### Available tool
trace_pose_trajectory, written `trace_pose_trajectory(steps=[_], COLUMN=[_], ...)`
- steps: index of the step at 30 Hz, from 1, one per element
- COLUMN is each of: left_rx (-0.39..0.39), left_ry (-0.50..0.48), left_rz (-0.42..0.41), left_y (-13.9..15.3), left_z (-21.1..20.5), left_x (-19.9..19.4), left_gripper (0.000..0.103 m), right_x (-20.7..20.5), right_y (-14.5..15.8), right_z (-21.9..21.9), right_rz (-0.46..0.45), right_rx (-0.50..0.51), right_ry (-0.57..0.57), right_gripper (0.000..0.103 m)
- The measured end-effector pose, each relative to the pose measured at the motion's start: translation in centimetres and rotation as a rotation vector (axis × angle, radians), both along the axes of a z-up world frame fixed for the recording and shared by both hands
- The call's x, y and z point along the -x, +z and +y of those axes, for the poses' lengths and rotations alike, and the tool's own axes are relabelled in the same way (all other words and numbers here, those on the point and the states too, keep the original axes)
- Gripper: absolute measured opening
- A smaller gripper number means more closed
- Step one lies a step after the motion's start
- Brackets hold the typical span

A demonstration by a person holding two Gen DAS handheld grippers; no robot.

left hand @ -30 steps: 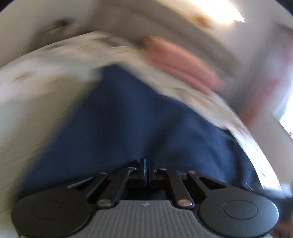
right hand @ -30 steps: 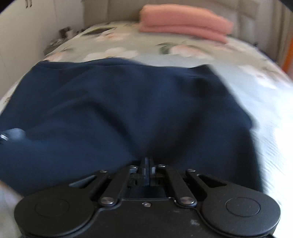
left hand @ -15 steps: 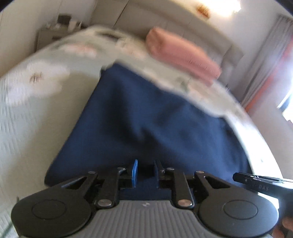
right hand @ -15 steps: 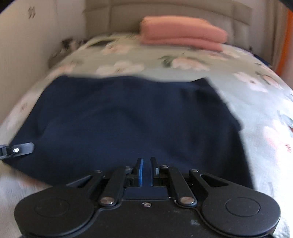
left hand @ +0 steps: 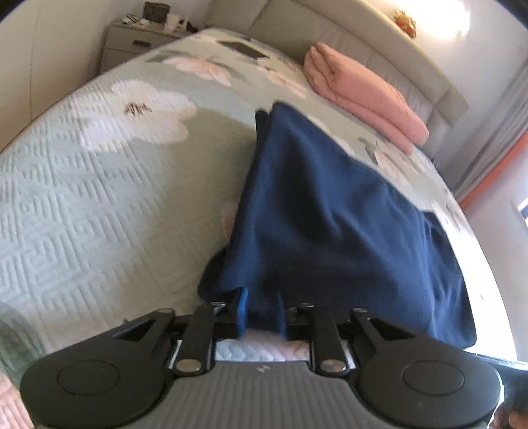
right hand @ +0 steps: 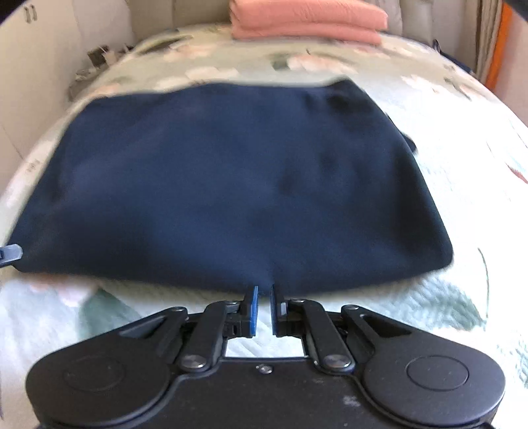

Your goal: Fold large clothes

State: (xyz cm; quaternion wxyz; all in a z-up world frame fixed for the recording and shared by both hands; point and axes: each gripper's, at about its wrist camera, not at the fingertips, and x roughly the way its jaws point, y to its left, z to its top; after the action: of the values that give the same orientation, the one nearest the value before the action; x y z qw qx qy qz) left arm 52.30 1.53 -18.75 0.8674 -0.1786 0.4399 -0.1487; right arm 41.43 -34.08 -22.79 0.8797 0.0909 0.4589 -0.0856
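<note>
A navy garment (left hand: 330, 214) lies folded flat on the floral bedspread (left hand: 99, 198). In the right wrist view it is a wide dark rectangle (right hand: 231, 184). My left gripper (left hand: 262, 297) hovers at the garment's near left corner, its jaws apart. The cloth edge sits at the fingertips and the pads do not press on it. My right gripper (right hand: 264, 290) is just short of the near edge with a narrow gap between its blue pads and nothing in it. The left gripper's fingertip (right hand: 10, 255) shows at the left edge of the right wrist view.
A folded pink stack (left hand: 363, 95) (right hand: 307, 19) rests by the padded headboard. A dark flat object (left hand: 244, 49) lies on the far part of the bed. A nightstand (left hand: 138, 43) stands at the far left, and curtains (left hand: 495, 158) hang on the right.
Both grippers were shut on the garment's near edge. They have let go, parted their jaws and drawn back and up, and the garment now lies flat on the bed.
</note>
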Motion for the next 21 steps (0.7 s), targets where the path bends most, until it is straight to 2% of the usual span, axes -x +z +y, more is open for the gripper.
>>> trace_pose_trajectory(steps=[4, 9, 14, 17, 19, 21], left_rx=[0.007, -0.019, 0.008, 0.091, 0.2, 0.285], left_ry=[0.015, 0.062, 0.082, 0.051, 0.018, 0.031], left_rz=[-0.008, -0.006, 0.022, 0.072, 0.115, 0.139], left_y=[0.8, 0.7, 0.1, -0.8, -1.8, -2.8], left_z=[0.9, 1.8, 2.9, 3.5, 4.3, 5.1], left_x=[-0.8, -2.5, -3.6, -4.6, -5.5, -6.3], left_gripper=[0.029, 0.046, 0.05, 0.054, 0.058, 0.061], right_x=[-1.1, -1.0, -1.8, -2.9, -3.9, -5.0], right_y=[0.9, 1.7, 1.7, 2.2, 2.6, 2.8], right_z=[0.2, 1.1, 2.0, 2.8, 3.5, 4.1], right_rz=[-0.053, -0.101, -0.151, -0.185, -0.217, -0.242], right_rx=[-0.039, -0.04, -0.063, -0.054, -0.036, -0.016], right_ry=[-0.015, -0.02, 0.009, 0.052, 0.087, 0.111], right_gripper=[0.006, 0.006, 0.006, 0.006, 0.006, 0.006])
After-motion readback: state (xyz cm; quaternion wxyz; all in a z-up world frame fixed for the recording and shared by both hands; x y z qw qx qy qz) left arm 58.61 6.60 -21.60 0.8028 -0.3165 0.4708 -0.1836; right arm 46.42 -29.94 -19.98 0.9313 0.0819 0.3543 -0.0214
